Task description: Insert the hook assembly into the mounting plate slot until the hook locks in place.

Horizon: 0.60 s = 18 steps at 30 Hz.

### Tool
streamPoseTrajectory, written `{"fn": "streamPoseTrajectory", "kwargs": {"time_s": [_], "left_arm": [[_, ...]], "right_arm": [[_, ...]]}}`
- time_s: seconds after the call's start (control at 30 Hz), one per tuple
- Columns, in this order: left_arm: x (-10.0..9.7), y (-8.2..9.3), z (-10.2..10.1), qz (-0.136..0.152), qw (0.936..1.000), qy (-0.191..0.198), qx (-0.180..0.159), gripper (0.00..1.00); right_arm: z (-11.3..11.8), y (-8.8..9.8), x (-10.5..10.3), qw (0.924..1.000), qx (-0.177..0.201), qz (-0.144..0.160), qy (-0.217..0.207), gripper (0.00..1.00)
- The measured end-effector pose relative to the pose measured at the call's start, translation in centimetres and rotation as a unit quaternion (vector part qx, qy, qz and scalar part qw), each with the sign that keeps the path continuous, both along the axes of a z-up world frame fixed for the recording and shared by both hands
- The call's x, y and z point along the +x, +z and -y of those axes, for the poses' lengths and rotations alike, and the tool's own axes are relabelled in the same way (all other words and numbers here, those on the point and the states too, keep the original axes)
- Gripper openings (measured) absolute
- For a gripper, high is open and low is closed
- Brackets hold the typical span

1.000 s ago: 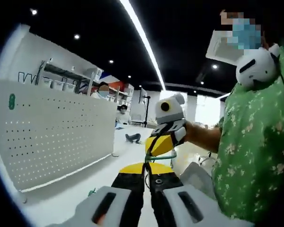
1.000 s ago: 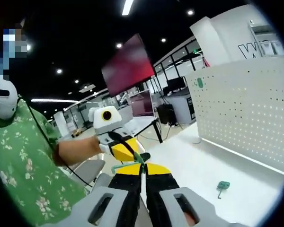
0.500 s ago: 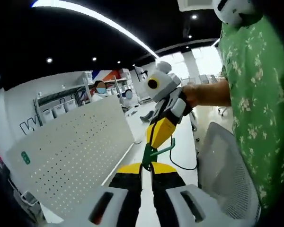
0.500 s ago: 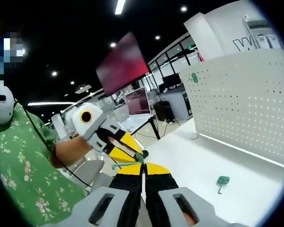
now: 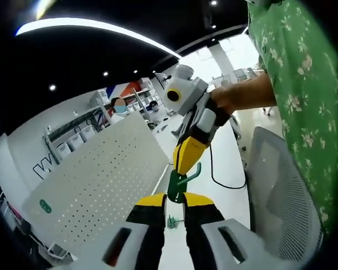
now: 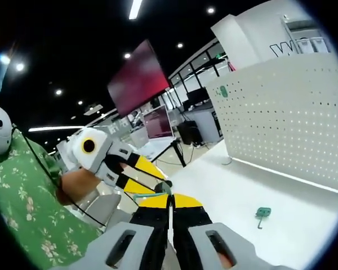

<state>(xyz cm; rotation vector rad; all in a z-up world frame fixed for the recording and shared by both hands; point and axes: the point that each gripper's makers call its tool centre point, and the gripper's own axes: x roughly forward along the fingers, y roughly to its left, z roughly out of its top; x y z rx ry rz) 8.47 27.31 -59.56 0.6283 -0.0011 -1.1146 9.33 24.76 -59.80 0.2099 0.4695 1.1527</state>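
Left gripper view, from left to right: a white pegboard (image 5: 96, 185) stands tilted across the picture, with a small green mark near its lower left corner. At the bottom middle, the left gripper (image 5: 174, 199) has its yellow-tipped fingers (image 5: 149, 203) pressed together on the base of a green hook (image 5: 179, 183). The right gripper (image 5: 187, 160) reaches in from above and its yellow fingers meet the upper part of the same hook. A bare hand (image 5: 228, 98) holds that gripper, and a green flowered shirt (image 5: 296, 84) is at the far right, above a white mesh chair (image 5: 281, 208). A second small green piece (image 5: 170, 221) lies on the white counter (image 5: 225, 169) between the fingers.

Right gripper view, from left to right: the same flowered shirt, then the left gripper (image 6: 149, 181) coming in from the left with its two yellow fingers spread around the hook (image 6: 158, 191). The right gripper (image 6: 170, 203) fingers are closed on the hook, pinching it. Further right, a green piece (image 6: 262, 214) lies on the counter (image 6: 231, 191), apart from the pegboard (image 6: 287, 124) that stands behind it.
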Motion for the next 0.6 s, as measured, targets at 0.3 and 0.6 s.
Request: {"fn": "streamPoseTrajectory", "kwargs": {"time_s": [0.3,0.6], "left_arm": [[-0.3,-0.2,0.8,0.008,0.9999,-0.002,0.012,0.14],[2.5,-2.0,1.3,0.039,0.9943,0.074,0.066,0.12]], "right_arm": [[0.2,-0.7,1.1,0.9995,-0.009,-0.013,-0.027,0.00],[0.7,-3.2,3.7,0.9944,-0.049,-0.036,-0.086,0.00]]}}
